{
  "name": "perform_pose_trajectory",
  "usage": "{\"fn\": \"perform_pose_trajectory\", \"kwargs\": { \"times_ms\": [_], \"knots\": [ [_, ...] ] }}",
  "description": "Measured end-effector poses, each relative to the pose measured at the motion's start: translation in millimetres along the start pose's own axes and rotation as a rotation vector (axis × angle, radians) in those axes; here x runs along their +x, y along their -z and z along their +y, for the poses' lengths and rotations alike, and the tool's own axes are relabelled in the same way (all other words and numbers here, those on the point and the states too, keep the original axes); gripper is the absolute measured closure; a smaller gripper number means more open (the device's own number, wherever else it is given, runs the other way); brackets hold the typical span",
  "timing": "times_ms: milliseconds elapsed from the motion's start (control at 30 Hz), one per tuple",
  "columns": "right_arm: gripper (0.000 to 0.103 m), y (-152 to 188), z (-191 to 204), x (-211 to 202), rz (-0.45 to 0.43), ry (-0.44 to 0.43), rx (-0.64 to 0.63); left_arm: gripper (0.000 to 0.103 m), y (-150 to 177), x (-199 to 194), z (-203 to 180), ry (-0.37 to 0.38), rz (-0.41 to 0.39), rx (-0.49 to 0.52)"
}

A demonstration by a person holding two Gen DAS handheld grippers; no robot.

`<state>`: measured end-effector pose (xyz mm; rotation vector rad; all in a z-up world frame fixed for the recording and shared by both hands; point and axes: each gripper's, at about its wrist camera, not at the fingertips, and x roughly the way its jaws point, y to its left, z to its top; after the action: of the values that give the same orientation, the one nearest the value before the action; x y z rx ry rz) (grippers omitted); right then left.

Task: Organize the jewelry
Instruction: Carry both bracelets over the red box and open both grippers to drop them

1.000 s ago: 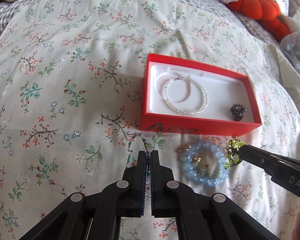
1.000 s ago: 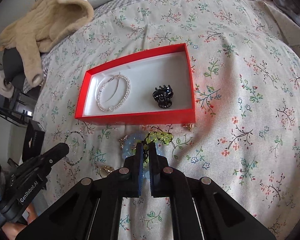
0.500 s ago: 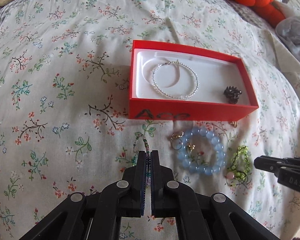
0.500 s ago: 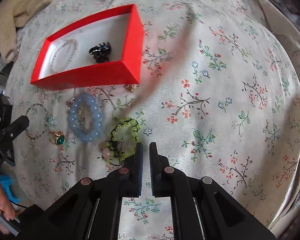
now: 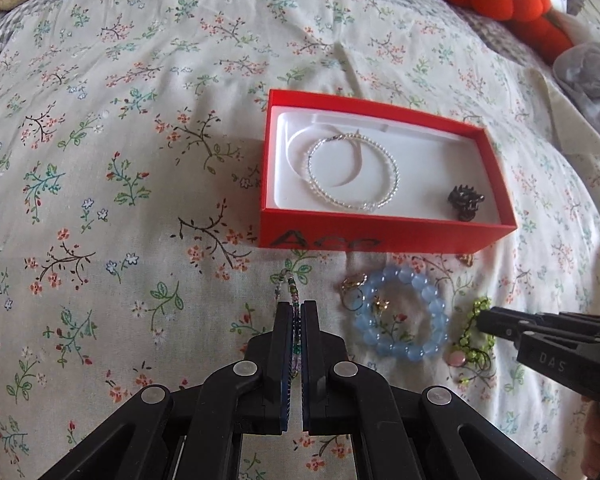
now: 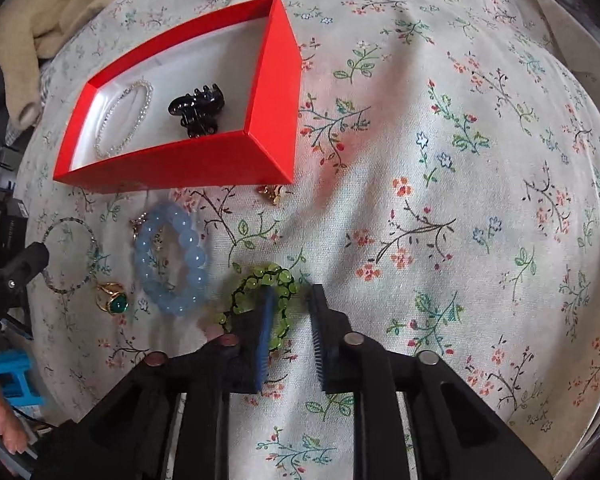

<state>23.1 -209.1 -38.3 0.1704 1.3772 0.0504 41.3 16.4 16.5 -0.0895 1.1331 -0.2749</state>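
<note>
In the left wrist view, a thin multicoloured seed-bead bracelet (image 5: 291, 292) is being pinched between the nearly closed fingers of the left gripper (image 5: 296, 310), just in front of the red cardboard box with white lining (image 5: 380, 236).

In the right wrist view, the right gripper (image 6: 292, 294) is being held clearly open over the green glass-bead bracelet (image 6: 266, 280), its left finger lying across the beads, nothing being clamped.

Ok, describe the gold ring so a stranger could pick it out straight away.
Find the open red cardboard box on the floral bedspread. In front of it lies a chunky pale-blue bead bracelet; the gold ring sits just left of that bracelet's near end. It alone carries a green stone.
</note>
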Motion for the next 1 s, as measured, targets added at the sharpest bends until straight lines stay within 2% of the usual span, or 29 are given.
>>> {"fn": "perform_pose_trajectory", "kwargs": {
  "times_ms": [200,400,667,767,933,1000],
  "knots": [
    [0.097,2,9,-41,-0.120,-0.017,-0.046,0.103,-7,-14,-2,0.035,-0.050,-0.008],
    [0.097,3,20,-84,-0.235,-0.088,-0.056,0.103,-21,-31,-6,0.107,-0.131,-0.025],
    [0.097,-19,41,-108,-0.373,-0.149,-0.033,0.103,-43,-38,-20,0.210,-0.214,-0.021],
    [0.097,-28,41,-111,-0.412,-0.172,-0.008,0.103,-50,-32,-27,0.258,-0.225,-0.026],
    [0.097,-44,40,-109,-0.455,-0.203,0.026,0.103,-60,-14,-30,0.395,-0.201,-0.073],
    [0.097,-50,40,-104,-0.453,-0.215,0.038,0.103,-62,-4,-26,0.395,-0.191,-0.100]
  ]
}}
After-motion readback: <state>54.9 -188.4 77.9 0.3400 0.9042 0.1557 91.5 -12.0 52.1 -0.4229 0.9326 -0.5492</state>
